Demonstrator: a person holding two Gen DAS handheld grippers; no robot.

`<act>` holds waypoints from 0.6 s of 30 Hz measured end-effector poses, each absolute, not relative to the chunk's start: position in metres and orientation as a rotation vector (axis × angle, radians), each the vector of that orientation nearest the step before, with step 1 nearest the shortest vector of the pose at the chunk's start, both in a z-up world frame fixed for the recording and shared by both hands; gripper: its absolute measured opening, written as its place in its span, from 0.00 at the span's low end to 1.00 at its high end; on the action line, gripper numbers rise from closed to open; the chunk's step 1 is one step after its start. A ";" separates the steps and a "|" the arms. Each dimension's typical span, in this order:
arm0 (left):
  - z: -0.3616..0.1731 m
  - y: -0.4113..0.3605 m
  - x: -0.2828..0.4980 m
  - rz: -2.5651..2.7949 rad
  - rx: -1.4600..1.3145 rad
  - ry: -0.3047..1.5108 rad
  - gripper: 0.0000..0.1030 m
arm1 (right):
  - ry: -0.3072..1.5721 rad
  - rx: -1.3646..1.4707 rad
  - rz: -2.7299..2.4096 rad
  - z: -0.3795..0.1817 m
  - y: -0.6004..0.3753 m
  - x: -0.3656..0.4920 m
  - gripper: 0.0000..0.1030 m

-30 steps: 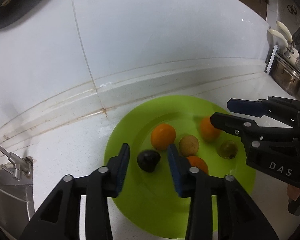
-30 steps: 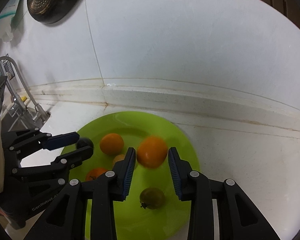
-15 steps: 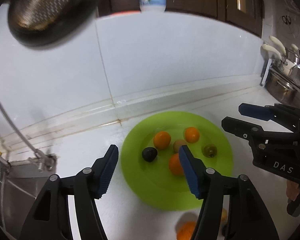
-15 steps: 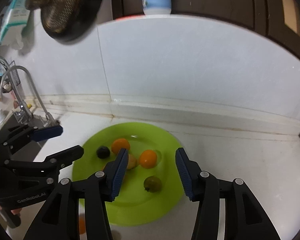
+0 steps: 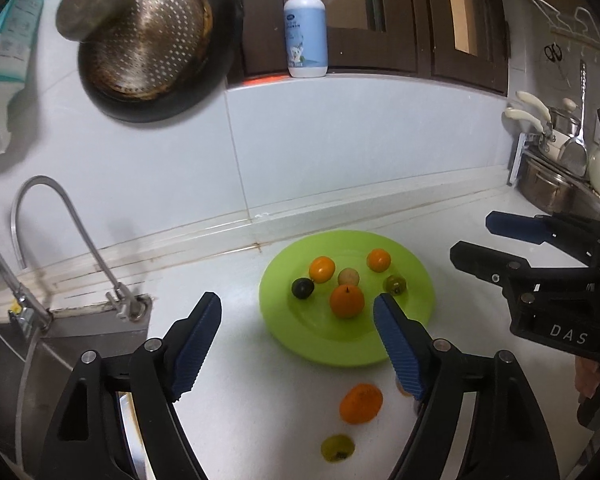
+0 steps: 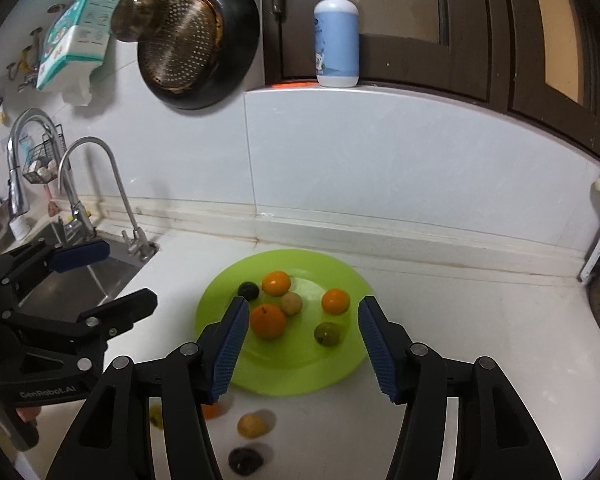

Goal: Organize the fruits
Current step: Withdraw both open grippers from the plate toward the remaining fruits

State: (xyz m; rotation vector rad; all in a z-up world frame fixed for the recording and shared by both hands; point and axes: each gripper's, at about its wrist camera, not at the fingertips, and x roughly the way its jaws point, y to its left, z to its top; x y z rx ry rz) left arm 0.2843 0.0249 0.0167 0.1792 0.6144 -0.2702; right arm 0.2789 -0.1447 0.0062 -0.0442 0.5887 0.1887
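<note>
"DAS" shows in white on the right gripper (image 5: 512, 254); "GenRobot.AI" reads along the left gripper (image 6: 100, 276).

white tiled wall (image 6: 380, 152) behind a white countertop (image 6: 460, 320), stained along the seam. steel sink (image 6: 84, 276) on the left with a curved faucet (image 6: 112, 184). a perforated metal strainer (image 5: 148, 40) hangs above, and a pump bottle (image 6: 337, 36) stands on the dark wooden window ledge.

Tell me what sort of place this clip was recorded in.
A home kitchen, most likely: a gooseneck faucet over a steel sink, a perforated colander hanging on the tiled wall, and a white countertop holding a green plate of fruit.
</note>
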 end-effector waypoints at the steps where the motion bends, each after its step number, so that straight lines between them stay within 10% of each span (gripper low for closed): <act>1: 0.017 0.026 0.279 -0.265 0.180 0.611 0.77 | 0.585 -0.048 0.185 0.007 -0.144 0.274 0.57; 18: -0.010 0.035 0.233 -0.265 0.230 0.656 0.79 | 0.684 -0.052 0.236 -0.025 -0.131 0.232 0.61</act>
